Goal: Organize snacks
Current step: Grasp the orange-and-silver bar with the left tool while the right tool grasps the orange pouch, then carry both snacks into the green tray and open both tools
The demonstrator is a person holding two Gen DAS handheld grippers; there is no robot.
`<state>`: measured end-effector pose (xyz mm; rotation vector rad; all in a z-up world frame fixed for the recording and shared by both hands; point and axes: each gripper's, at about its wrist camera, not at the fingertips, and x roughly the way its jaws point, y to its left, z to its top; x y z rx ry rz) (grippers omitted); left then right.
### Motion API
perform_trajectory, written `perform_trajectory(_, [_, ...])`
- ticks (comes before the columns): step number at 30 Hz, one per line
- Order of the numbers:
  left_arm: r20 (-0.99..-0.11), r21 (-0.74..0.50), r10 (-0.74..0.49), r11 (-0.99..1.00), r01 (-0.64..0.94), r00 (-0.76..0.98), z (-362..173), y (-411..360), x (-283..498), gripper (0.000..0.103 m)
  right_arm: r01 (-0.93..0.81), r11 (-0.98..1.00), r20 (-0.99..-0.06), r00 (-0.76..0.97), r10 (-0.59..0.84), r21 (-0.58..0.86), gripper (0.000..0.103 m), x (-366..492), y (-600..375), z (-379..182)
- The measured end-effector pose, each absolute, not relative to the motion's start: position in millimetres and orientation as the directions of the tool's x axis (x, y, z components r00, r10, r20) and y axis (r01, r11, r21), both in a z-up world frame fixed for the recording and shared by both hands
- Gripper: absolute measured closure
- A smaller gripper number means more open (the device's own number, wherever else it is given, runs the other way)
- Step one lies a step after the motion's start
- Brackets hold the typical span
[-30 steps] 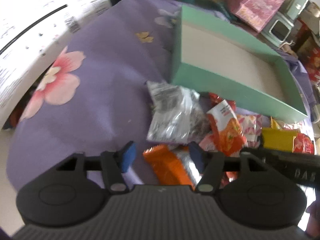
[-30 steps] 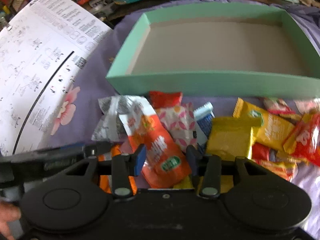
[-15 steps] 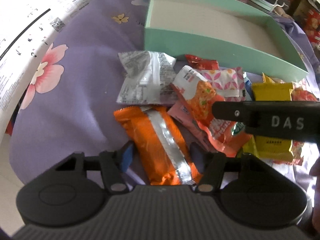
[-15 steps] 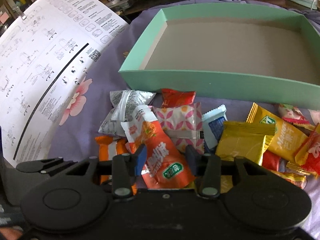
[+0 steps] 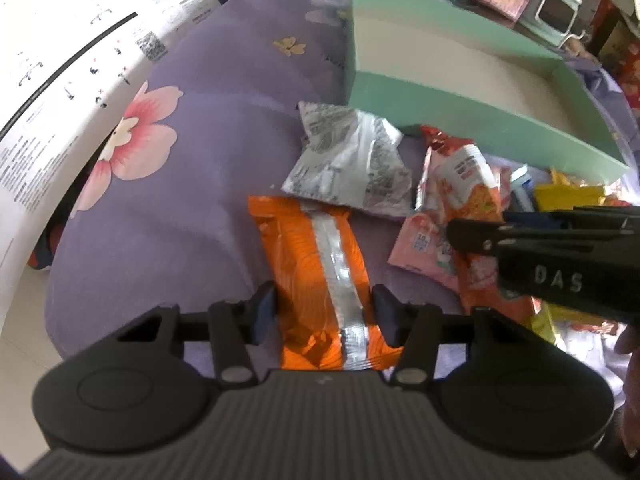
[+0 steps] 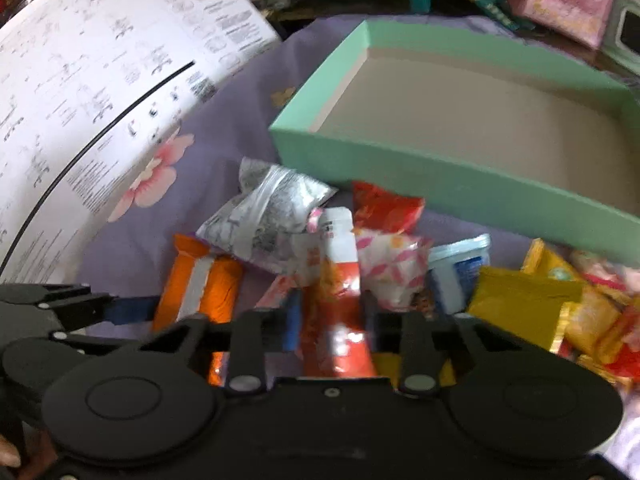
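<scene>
Left gripper (image 5: 325,314): wide, straddling orange packet (image 5: 316,276), no squeeze.
Right gripper (image 6: 332,320): wide around red sachet (image 6: 338,304).
Handling: light, crinkly, slippery; pinch mid-body.

We see the snacks heaped on the purple cloth just in front of the green box (image 6: 460,196), which sits open and holds nothing. Nearest the box's left corner lies a crumpled silver pack (image 5: 352,164). In front of that, farther from the box, an orange pack (image 5: 316,276) with a silver seam lies flat, pointing away from the box. Touching the box's front wall is a red pack (image 6: 386,206). A red-orange sachet (image 6: 336,300) lies lengthwise over a pink-patterned pack (image 6: 390,268). Rightward along the wall come a blue pack (image 6: 460,276), a yellow pack (image 6: 520,300), and what seem more yellow and red packs, blurred.
</scene>
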<state>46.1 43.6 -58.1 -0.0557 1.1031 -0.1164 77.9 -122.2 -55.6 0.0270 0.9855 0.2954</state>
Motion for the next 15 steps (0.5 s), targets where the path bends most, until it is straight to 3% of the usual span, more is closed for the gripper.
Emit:
perform_trajectory(10, [-0.826, -0.162, -0.176, 0.984, 0.073, 0.535, -18, 56, 44, 0.053, -0.078, 0.936, -0.802, 0.493, 0.337, 0.345, 0.083, 77, -164, -36])
perform_trajectory(12, [-0.807, -0.172, -0.189, 0.981, 0.084, 0.56, -6, 55, 47, 0.061, -0.066, 0.927, -0.789, 0.505, 0.35, 0.368, 0.083, 78, -173, -27])
perform_trajectory(15, [-0.79, -0.217, -0.234, 0.971, 0.099, 0.567, 7, 52, 57, 0.061, -0.051, 0.919, -0.768, 0.531, 0.357, 0.391, 0.084, 83, -186, -11])
